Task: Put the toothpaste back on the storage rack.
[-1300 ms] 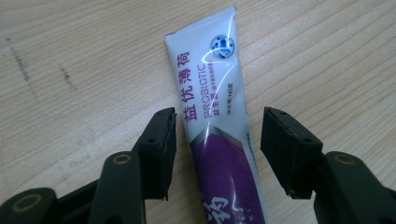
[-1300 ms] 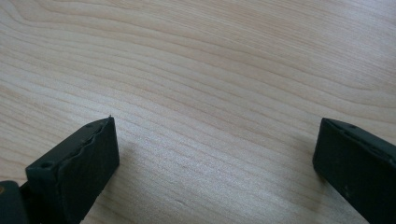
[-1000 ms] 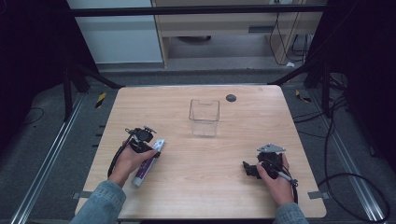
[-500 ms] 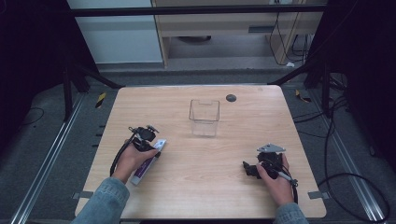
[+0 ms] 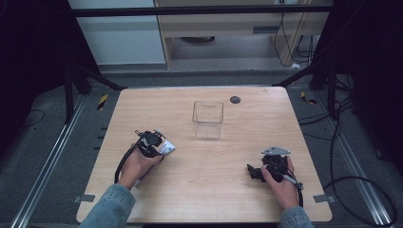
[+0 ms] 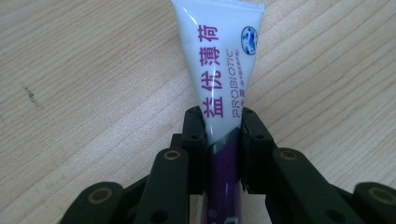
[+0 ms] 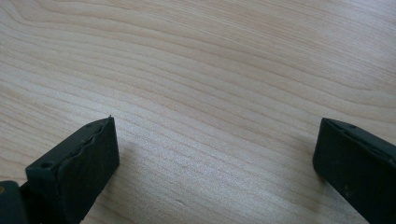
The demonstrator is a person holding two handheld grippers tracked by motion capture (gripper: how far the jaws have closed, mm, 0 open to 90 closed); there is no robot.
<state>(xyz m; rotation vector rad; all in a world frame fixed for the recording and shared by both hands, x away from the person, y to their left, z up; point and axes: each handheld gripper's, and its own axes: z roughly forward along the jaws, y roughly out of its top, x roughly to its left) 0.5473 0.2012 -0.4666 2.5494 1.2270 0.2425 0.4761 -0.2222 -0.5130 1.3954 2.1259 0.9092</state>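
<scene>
A white and purple toothpaste tube [image 6: 224,74] lies on the wooden table [image 5: 199,190] at the left. My left gripper [image 6: 223,126] is shut on it, with the jaws pressing its sides where the white meets the purple. In the high view the tube's white flat end [image 5: 167,148] sticks out to the right of the left gripper [image 5: 151,141], and the hand covers the rest. My right gripper [image 5: 254,172] rests at the table's right front. In its own view the right gripper [image 7: 215,154] stands open, jaws wide apart over bare wood.
A clear, empty square container [image 5: 207,119] stands upright at the middle of the table's far half. A small black round disc [image 5: 235,99] lies behind it near the far edge. Metal rails and cables run along the floor on both sides.
My left hand and gripper have shifted slightly right onto the tube, which lay beside the hand before. The right gripper has not moved.
</scene>
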